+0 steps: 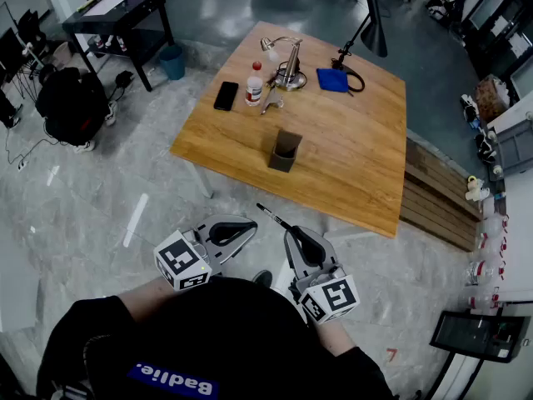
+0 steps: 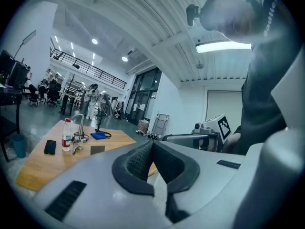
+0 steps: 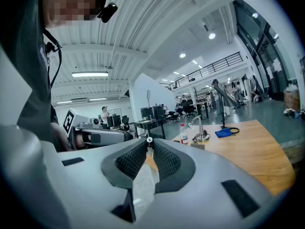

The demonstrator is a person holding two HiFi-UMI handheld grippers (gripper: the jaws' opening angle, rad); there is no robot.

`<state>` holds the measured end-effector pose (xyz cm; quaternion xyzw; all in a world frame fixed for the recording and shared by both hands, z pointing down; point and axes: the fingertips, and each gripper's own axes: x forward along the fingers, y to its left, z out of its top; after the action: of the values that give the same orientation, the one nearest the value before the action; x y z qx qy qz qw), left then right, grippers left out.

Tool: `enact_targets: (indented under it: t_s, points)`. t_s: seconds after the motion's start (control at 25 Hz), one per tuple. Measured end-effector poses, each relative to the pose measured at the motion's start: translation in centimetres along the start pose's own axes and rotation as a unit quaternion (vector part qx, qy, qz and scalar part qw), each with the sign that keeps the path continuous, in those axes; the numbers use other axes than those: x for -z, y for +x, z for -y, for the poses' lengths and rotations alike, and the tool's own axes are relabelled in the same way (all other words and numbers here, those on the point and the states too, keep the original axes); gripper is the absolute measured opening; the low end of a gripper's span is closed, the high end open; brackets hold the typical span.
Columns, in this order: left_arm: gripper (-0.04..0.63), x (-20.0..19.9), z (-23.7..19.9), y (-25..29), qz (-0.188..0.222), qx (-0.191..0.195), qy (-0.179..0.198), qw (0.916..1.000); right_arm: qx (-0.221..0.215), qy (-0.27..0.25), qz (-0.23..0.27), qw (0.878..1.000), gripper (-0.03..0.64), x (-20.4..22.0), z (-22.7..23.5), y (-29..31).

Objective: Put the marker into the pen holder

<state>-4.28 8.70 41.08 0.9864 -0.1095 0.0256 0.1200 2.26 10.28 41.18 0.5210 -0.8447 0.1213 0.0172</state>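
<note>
The black marker [image 1: 271, 215] with a pale tip sticks out forward-left from my right gripper [image 1: 290, 234], which is shut on it; in the right gripper view only its round end [image 3: 149, 140] shows at the jaw tips [image 3: 149, 144]. The dark, square pen holder [image 1: 284, 151] stands upright near the front middle of the wooden table [image 1: 358, 157], well ahead of both grippers. It also shows small in the two gripper views [image 2: 97, 150] [image 3: 197, 146]. My left gripper [image 1: 251, 227] [image 2: 151, 143] is shut and holds nothing. Both grippers hover over the floor, short of the table's near edge.
At the table's far side are a black phone [image 1: 226, 95], a small bottle [image 1: 255, 83], a chrome desk lamp [image 1: 287, 65], a blue cloth [image 1: 334, 79] and a black lamp [image 1: 373, 23]. A dark side table [image 1: 117, 19] and a black bag [image 1: 71, 102] stand to the left.
</note>
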Motion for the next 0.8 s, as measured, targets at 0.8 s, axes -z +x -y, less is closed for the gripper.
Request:
enact_targets:
  t_s: [0.8]
  points:
    - [0.005, 1.5, 0.5, 5.0, -0.014, -0.058, -0.007, 0.9982, -0.046, 0.033, -0.01, 0.998, 0.051, 1.5, 6.1, -1.0]
